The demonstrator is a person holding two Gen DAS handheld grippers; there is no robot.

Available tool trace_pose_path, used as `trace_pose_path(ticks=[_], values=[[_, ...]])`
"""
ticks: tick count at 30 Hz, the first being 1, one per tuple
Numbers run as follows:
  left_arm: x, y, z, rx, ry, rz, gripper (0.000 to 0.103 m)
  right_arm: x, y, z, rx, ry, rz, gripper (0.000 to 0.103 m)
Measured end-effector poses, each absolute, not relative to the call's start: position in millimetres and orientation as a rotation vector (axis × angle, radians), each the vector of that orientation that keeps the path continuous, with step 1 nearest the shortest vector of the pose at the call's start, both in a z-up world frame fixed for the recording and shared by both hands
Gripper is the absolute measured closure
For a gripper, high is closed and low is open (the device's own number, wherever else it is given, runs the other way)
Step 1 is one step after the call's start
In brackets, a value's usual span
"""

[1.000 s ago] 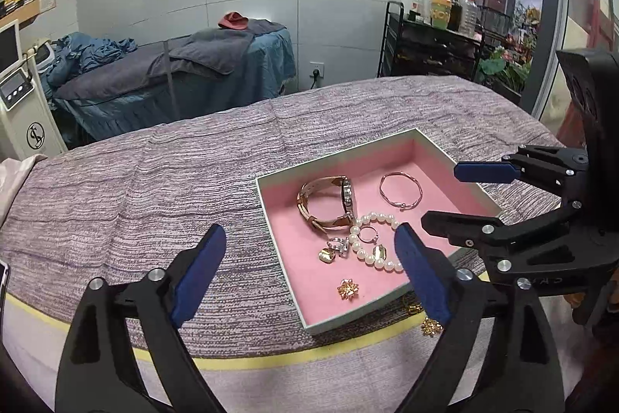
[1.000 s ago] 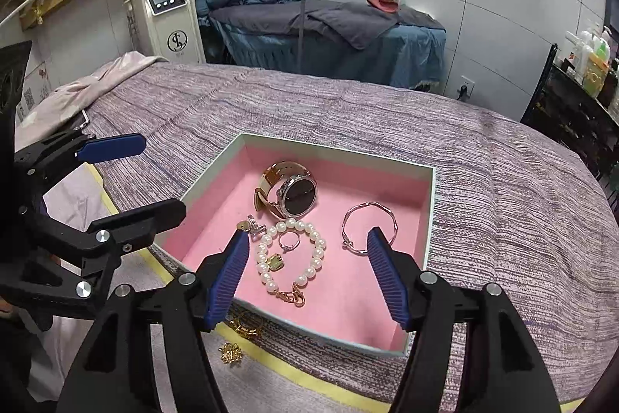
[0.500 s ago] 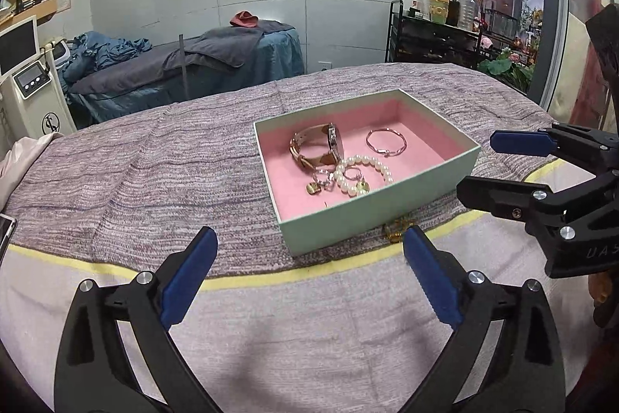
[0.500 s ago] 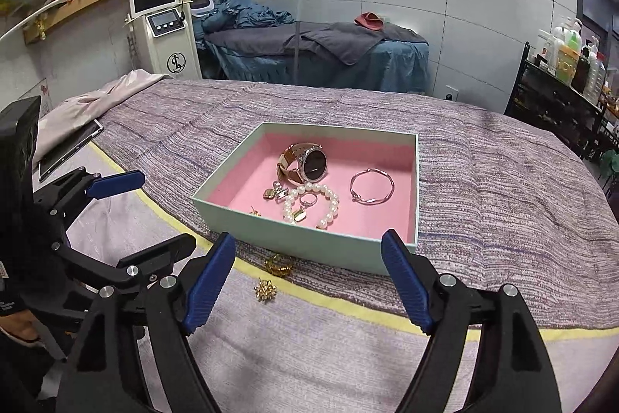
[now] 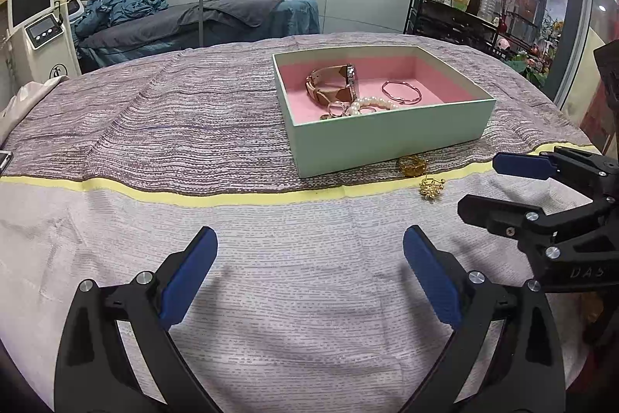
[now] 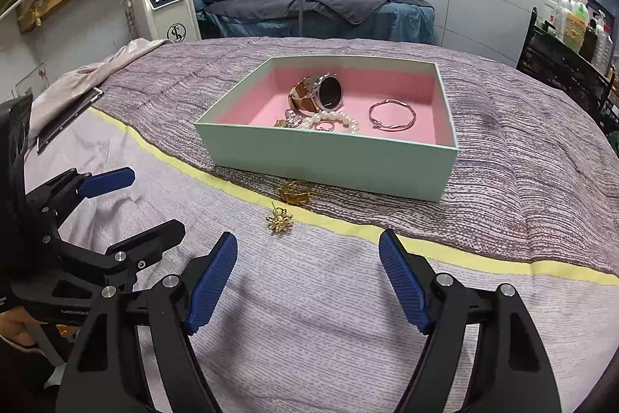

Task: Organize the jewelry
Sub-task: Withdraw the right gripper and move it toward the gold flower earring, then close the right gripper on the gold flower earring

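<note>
Jewelry is mostly in the box (image 6: 332, 157) already, the mint one with pink lining that sits in the upper middle of both views on the striped cloth (image 6: 522, 157). Inside it, in the right wrist view, lie a watch (image 6: 319, 95) at the back, a pearl bracelet (image 6: 334, 120) in front of it, a thin bangle (image 6: 391, 117) toward the right wall, and some small rings and charms by the pearls that are too small to tell apart.

Two gold pieces are not yet in. A gold ring (image 6: 296, 191) lies on the cloth just in front of the box's near wall, and a flower-shaped earring (image 6: 279, 218) lies near it, just below the yellow stripe (image 6: 464, 252), on the pale sheet in the middle of the frame. In the left wrist view the same ring (image 5: 413, 165) and earring (image 5: 431, 187) show at centre right, below the box (image 5: 387, 138).

The right gripper (image 6: 307, 281) hovers over the sheet at the bottom of its frame, jaws closing but with a wide gap and nothing between them; the earring is just ahead of its left finger. The left gripper (image 5: 309, 271) is spread wide and empty over bare sheet, well apart from both pieces.

By my reading the job is nearly finished: the two stray pieces have to be picked up and dropped in the box, and the earring looks like the nearer target for the right gripper.
</note>
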State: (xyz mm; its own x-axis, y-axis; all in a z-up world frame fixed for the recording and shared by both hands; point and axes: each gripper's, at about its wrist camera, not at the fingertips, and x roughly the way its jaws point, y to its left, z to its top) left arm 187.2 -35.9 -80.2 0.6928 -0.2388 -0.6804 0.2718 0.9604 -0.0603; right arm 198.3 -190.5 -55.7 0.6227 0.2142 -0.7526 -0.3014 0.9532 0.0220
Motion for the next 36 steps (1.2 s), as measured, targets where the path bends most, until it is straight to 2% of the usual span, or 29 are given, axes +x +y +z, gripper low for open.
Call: trace_pose_path(ticks=[4,8,13,19,26,32,36], values=[[189.7,-27.5,-78.5,0.018,0.759,-0.276,0.008,207.9,-180.3,-61.9,-0.138,0.886,0.316,0.053],[190.6,-18.6,-79.5,-0.017,0.773,-0.272,0.008,217.0,-173.0,-67.3,-0.157,0.918,0.318,0.062],[188.9,-25.1,-79.1,0.009,0.772,-0.297,0.008,222.8,-170.8,-68.5,-0.165,0.928,0.321,0.084],[191.7,-36.2,-79.9,0.018,0.779,-0.322,0.008,220.4,-177.0,-65.9,-0.142,0.921,0.325,0.085],[201.1,-56.1,-76.9,0.044,0.79,-0.363,0.016,208.7,-201.8,-54.0,-0.105,0.897,0.29,0.085],[215.2,-88.2,-77.3,0.075,0.815,-0.427,0.026,196.7,-226.9,-52.0,-0.073,0.892,0.25,0.085],[222.1,-109.9,-80.6,0.113,0.828,-0.429,0.037,191.3,-240.9,-53.6,-0.045,0.894,0.233,0.085]])
